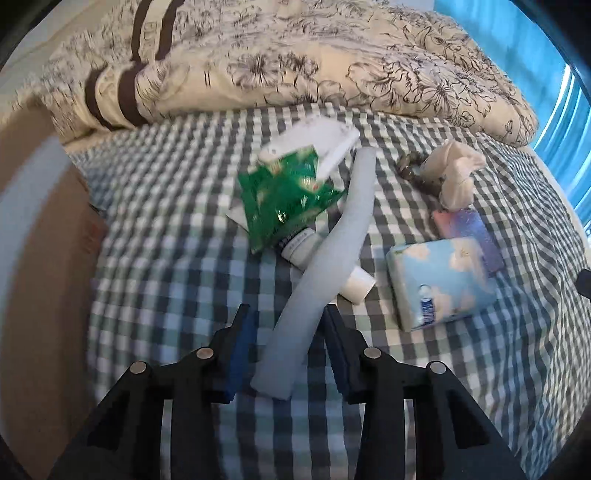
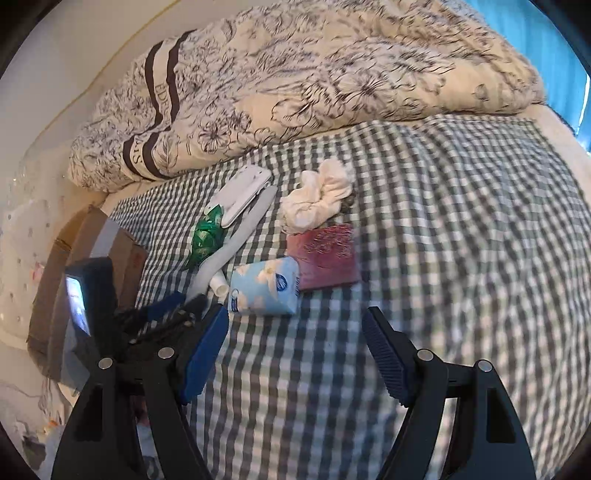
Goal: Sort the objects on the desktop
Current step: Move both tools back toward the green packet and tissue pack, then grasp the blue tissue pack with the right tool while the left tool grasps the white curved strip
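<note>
Objects lie in a loose heap on a checked sheet [image 1: 166,258]. A long grey foam tube [image 1: 332,236] runs toward me, and its near end sits between the fingers of my left gripper [image 1: 287,309], which is open with gaps on both sides. Beside the tube are a green packet [image 1: 284,195], a white flat case [image 1: 317,142], a white cream tube [image 1: 299,247], a blue tissue pack [image 1: 439,280], a purple card [image 1: 469,232] and a cream scrunchie [image 1: 454,173]. My right gripper [image 2: 295,314] hangs open and empty just short of the tissue pack [image 2: 264,286] and a dark red card [image 2: 325,258].
A folded floral duvet [image 1: 332,62] fills the back of the bed. At the left edge stands a cardboard box [image 1: 37,258]. A dark bead bracelet [image 1: 410,170] lies by the scrunchie. Bare checked sheet [image 2: 461,240] spreads to the right. A blue curtain [image 1: 517,33] hangs beyond.
</note>
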`<state>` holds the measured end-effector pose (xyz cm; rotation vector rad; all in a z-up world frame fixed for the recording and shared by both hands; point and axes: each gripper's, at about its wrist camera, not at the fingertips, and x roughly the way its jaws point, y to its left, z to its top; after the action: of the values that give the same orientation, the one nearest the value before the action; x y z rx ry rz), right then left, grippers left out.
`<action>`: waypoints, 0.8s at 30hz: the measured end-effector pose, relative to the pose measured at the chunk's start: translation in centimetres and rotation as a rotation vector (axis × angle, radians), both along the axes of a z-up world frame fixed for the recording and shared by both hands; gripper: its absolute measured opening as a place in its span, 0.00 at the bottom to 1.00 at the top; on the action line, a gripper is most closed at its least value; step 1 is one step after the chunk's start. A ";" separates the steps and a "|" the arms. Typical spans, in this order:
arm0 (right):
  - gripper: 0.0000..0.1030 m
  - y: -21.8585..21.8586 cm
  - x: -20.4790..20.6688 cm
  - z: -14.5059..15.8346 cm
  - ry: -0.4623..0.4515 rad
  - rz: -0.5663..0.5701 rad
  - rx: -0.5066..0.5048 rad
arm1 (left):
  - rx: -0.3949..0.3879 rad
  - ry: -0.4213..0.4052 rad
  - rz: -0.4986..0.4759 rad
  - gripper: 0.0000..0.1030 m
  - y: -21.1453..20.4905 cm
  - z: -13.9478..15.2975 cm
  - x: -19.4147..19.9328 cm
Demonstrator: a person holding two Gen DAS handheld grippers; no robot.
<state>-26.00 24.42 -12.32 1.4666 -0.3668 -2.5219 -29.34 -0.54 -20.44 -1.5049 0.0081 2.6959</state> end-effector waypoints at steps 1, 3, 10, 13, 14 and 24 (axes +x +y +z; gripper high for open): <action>0.73 -0.4 -0.5 -0.4 -0.007 0.006 -0.003 | -0.008 0.017 -0.013 0.39 0.2 -0.1 0.2; 0.73 -1.2 -1.4 -1.3 -0.025 0.018 -0.008 | -0.042 0.039 -0.041 0.38 0.8 -0.2 0.4; 0.73 -3.9 -3.9 -4.2 -0.104 0.033 -0.034 | -0.035 0.104 -0.042 0.07 1.0 1.7 1.7; 0.73 -4.6 -4.7 -5.1 -0.133 0.032 -0.039 | -0.029 0.150 0.017 0.07 0.2 4.1 3.1; 0.73 -5.0 -4.9 -5.4 -0.137 0.037 -0.036 | -0.034 0.154 0.037 0.07 -0.1 4.8 3.3; 0.62 -7.0 -4.6 -6.9 -0.153 0.010 0.021 | -0.068 0.141 0.093 0.07 -2.0 6.7 4.7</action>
<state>-30.62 17.44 -19.25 1.6697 -0.3574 -2.4200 -24.60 -2.51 -13.73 -1.3609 0.0369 2.8980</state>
